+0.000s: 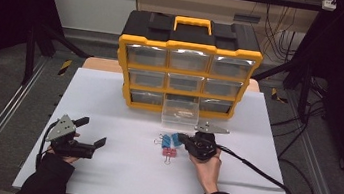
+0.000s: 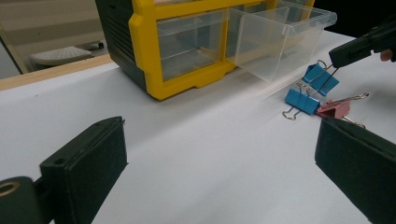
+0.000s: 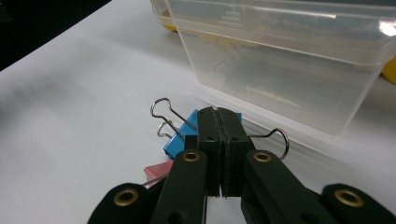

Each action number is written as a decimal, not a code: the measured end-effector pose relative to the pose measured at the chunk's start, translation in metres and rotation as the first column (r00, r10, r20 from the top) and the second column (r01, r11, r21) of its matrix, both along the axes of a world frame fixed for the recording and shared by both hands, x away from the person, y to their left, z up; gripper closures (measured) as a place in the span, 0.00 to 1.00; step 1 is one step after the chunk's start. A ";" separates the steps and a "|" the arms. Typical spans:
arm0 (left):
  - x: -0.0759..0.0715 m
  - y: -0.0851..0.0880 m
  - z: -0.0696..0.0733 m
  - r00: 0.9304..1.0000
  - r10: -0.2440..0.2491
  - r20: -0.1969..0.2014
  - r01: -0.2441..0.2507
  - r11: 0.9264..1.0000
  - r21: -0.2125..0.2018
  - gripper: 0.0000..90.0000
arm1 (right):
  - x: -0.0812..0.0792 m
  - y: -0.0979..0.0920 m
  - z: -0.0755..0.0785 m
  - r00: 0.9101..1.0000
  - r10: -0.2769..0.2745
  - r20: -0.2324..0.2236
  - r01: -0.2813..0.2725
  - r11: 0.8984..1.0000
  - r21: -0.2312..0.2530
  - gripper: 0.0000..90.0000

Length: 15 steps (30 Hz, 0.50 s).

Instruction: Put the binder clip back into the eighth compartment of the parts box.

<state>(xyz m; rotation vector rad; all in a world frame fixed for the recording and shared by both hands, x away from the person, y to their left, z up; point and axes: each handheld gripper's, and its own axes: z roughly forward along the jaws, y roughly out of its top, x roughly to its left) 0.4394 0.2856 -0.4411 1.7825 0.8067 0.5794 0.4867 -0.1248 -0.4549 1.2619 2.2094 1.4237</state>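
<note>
A: From the high view, what holds what?

B: A yellow and black organiser (image 1: 188,64) stands at the far middle of the white table (image 1: 113,180), three rows of clear drawers. One drawer (image 1: 180,114) in the bottom row, the middle one, is pulled out toward the person; I cannot tell what is in it from here. Just in front of it lie three binder clips: two blue (image 1: 168,141) and a pink clip (image 1: 169,152)

A: Room to move?

B: Plenty of bare table left and right of the clips. The left gripper (image 1: 89,136) sits near the left edge, well apart from the clips, jaws spread wide. The right gripper (image 1: 183,140) is at the blue clips, its cable trailing off to the right edge

A: And the left gripper view?

B: Its own two jaws stand far apart with bare table between them. Beyond, the pulled-out drawer (image 2: 280,37) looks clear and its contents are not readable. The right gripper (image 2: 337,59) comes in from the right, tips pressed on a wire handle of the farther blue clip (image 2: 321,78), which is tilted up. The nearer blue clip (image 2: 301,101) lies flat, the pink clip (image 2: 334,108) just beside it

A: The right gripper view?

B: The jaws are pressed together, the right gripper (image 3: 218,116) clamped on the blue clip (image 3: 180,140), whose wire loops stick out either side. The pink clip (image 3: 156,170) peeks out lower left. The drawer wall (image 3: 280,74) rises close behind; faint shapes inside, too blurred to name
</note>
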 end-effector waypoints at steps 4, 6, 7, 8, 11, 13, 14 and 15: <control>0.000 0.000 0.000 1.000 0.000 0.000 0.000 1.000 0.000 0.02 | -0.003 -0.001 0.004 1.000 0.005 0.014 -0.004 1.000 -0.010 0.99; 0.000 0.000 0.000 1.000 0.000 0.001 0.000 1.000 0.000 0.02 | -0.003 -0.001 0.005 0.999 0.011 0.032 -0.010 1.000 -0.016 0.99; 0.000 0.000 0.000 1.000 0.000 0.001 0.000 1.000 0.000 0.02 | -0.004 0.000 0.006 0.999 0.008 0.032 -0.007 1.000 -0.019 0.99; 0.000 0.000 0.000 1.000 0.000 0.001 0.000 1.000 0.000 0.02 | -0.006 0.001 0.009 0.999 0.020 0.043 -0.019 1.000 -0.020 0.99; 0.000 0.000 0.000 1.000 0.000 0.001 0.000 1.000 0.000 0.02 | -0.009 0.001 0.013 0.998 0.031 0.051 -0.030 0.999 -0.021 0.99; 0.000 0.000 0.000 1.000 0.000 0.001 0.000 1.000 0.000 0.02 | -0.011 0.001 0.017 0.998 0.026 0.062 -0.025 1.000 -0.018 0.99; 0.000 0.000 0.000 1.000 0.000 0.001 0.000 1.000 0.000 0.02 | -0.011 0.001 0.017 0.998 0.026 0.062 -0.025 1.000 -0.018 0.99; 0.000 0.000 0.000 1.000 0.000 0.001 0.000 1.000 0.001 0.02 | -0.012 -0.001 0.019 0.997 0.030 0.076 -0.028 0.999 -0.023 0.99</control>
